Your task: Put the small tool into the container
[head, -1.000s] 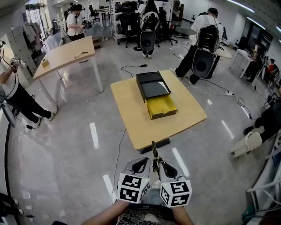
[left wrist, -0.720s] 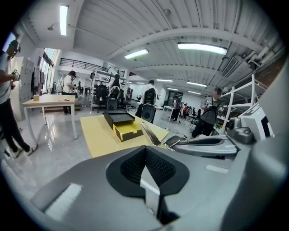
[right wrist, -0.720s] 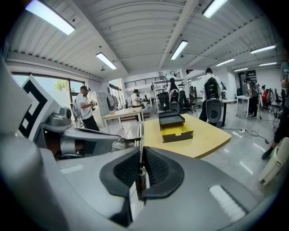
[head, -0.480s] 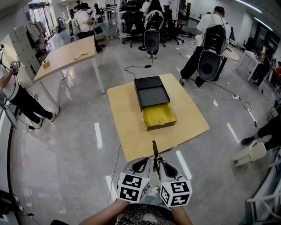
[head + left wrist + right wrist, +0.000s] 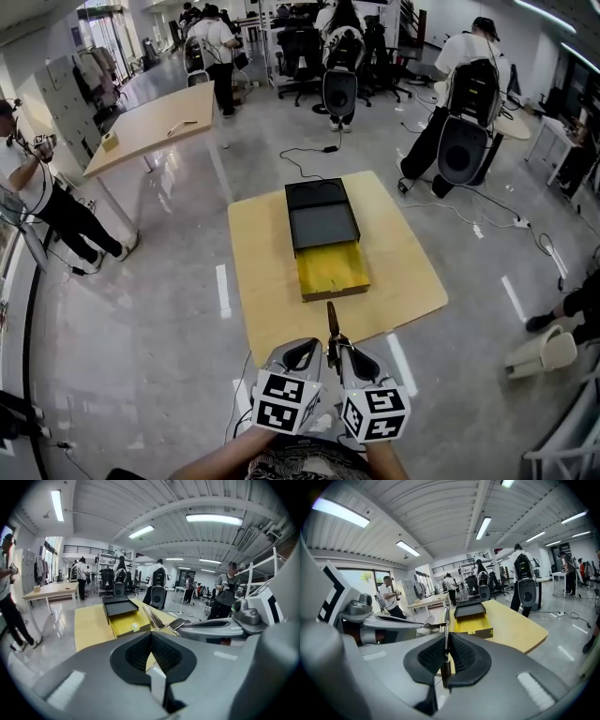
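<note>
The small tool (image 5: 330, 324), a thin metal blade, stands upright out of my right gripper (image 5: 349, 356), which is shut on its lower end; in the right gripper view the tool (image 5: 446, 620) runs between the pads. My left gripper (image 5: 300, 354) sits right beside it, shut with nothing in it (image 5: 150, 638). Both hang low near my body, short of the wooden table (image 5: 267, 281). On the table sits the container (image 5: 322, 214), a black box with its yellow drawer (image 5: 331, 270) pulled out toward me. The drawer (image 5: 476, 625) holds a small pale item (image 5: 134, 626).
Several people with black backpacks stand beyond the table (image 5: 464, 122). A second wooden table (image 5: 155, 122) is at the back left with a person (image 5: 37, 197) near it. Cables (image 5: 487, 202) trail on the glossy floor, and a white seat (image 5: 544, 352) lies at the right.
The table and container have come closer and shifted slightly left in the head view. Both grippers keep the same pose, with the tool still held upright.
</note>
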`<state>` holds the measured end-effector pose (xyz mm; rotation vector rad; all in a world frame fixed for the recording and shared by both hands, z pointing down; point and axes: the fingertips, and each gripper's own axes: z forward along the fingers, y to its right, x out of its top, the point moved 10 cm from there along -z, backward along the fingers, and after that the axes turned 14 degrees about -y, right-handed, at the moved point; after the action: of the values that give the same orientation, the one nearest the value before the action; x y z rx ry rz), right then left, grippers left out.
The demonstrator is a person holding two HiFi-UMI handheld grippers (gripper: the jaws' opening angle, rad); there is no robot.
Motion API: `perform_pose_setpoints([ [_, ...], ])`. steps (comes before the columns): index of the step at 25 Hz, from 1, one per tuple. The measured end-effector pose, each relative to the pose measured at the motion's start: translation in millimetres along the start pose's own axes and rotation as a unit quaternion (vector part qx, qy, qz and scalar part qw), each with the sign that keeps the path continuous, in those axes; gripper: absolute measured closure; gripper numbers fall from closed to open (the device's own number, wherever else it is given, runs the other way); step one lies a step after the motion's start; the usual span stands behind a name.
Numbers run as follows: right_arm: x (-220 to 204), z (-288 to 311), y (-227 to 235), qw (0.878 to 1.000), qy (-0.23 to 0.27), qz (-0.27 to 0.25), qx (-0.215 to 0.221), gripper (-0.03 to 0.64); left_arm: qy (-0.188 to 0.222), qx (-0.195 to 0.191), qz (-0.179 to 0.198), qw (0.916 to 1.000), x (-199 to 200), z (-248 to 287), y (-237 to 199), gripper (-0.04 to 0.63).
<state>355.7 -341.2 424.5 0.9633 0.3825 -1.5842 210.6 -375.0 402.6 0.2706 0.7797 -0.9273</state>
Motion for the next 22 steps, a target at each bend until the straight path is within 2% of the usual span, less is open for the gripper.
perform_pose_setpoints([
  [6,36,20,95,1.0,-0.001,-0.006,0.019,0.607,-0.007,0.02,-0.006,0.9998,56,74,30,0.588],
  [9,57,40,117,1.0,-0.002,-0.004,0.022,0.607,-0.007,0.023,-0.005,0.9997,81,99,21,0.588],
  [13,68,72,139,1.0,-0.005,-0.002,0.019,0.607,-0.013,0.017,-0.006,0.9997,93,135,4,0.588],
  [17,108,118,167,1.0,-0.011,-0.004,0.013,0.607,-0.018,0.012,-0.013,0.9997,131,181,-29,0.589],
  [22,158,203,184,0.999,-0.028,-0.016,0.003,0.608,-0.024,0.001,-0.016,0.9996,169,245,-101,0.589],
])
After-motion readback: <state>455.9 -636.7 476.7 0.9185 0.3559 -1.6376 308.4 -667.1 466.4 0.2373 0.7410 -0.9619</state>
